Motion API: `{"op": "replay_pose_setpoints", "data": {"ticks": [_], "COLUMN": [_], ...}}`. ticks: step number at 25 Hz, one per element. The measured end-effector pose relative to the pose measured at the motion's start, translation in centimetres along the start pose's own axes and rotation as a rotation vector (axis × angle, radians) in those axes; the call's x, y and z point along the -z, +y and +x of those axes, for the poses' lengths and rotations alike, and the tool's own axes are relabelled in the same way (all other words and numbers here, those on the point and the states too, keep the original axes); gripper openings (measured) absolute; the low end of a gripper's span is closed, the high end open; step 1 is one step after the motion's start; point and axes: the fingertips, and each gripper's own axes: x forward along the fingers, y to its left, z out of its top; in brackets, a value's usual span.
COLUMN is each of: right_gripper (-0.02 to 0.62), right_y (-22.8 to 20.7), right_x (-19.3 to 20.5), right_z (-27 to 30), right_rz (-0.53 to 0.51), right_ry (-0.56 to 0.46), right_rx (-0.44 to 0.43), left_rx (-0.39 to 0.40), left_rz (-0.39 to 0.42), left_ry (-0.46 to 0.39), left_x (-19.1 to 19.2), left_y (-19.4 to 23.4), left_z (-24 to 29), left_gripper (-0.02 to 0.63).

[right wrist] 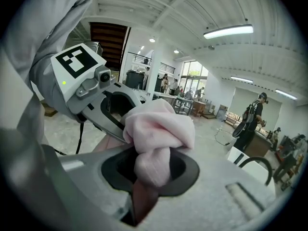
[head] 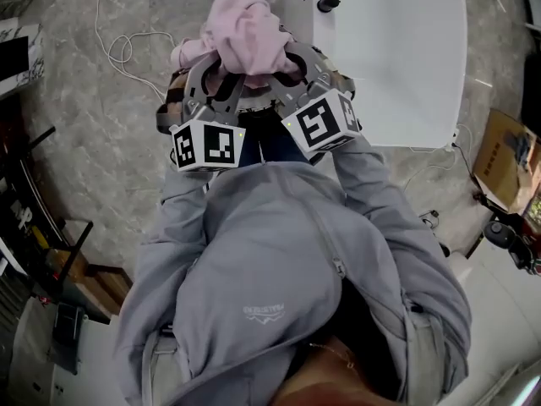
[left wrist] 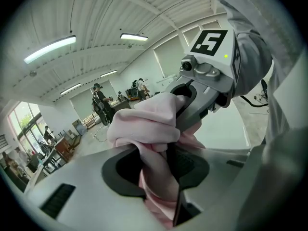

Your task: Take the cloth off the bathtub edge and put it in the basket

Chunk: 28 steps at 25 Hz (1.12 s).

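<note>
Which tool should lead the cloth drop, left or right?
Left, marginally: left tool clamps the thicker wad of cloth; right tool pinches a smaller fold. Both shut, side by side, so it's close.

The pale pink cloth (head: pixel 245 32), bunched into a soft, crumpled wad, is held clear of the white bathtub (head: pixel 397 57), just beside its edge, and is pinched by the left gripper (head: pixel 215 79) and the right gripper (head: pixel 292 70).
</note>
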Motion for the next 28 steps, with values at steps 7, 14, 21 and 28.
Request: {"op": "replay_pose_setpoints", "data": {"ticks": [7, 14, 21, 28], "right_gripper": [0.069, 0.069, 0.071, 0.256], "right_y": [0.9, 2.0, 3.8, 6.6], "right_x": [6.7, 13.0, 18.4, 26.8], "right_z": [3.9, 7.5, 9.6, 9.0], "right_rz": [0.056, 0.122, 0.212, 0.360], "right_ry": [0.087, 0.222, 0.355, 0.617], "right_rx": [-0.084, -0.151, -0.231, -0.286], "left_rx": [0.070, 0.166, 0.279, 0.458], "left_rz": [-0.067, -0.097, -0.156, -0.295], "left_ry": [0.061, 0.147, 0.246, 0.471], "left_x": [5.5, 11.0, 15.2, 21.7], "left_y": [-2.8, -5.9, -9.3, -14.4], "left_z": [4.8, 9.0, 11.3, 11.6], "left_gripper": [0.135, 0.140, 0.152, 0.295]}}
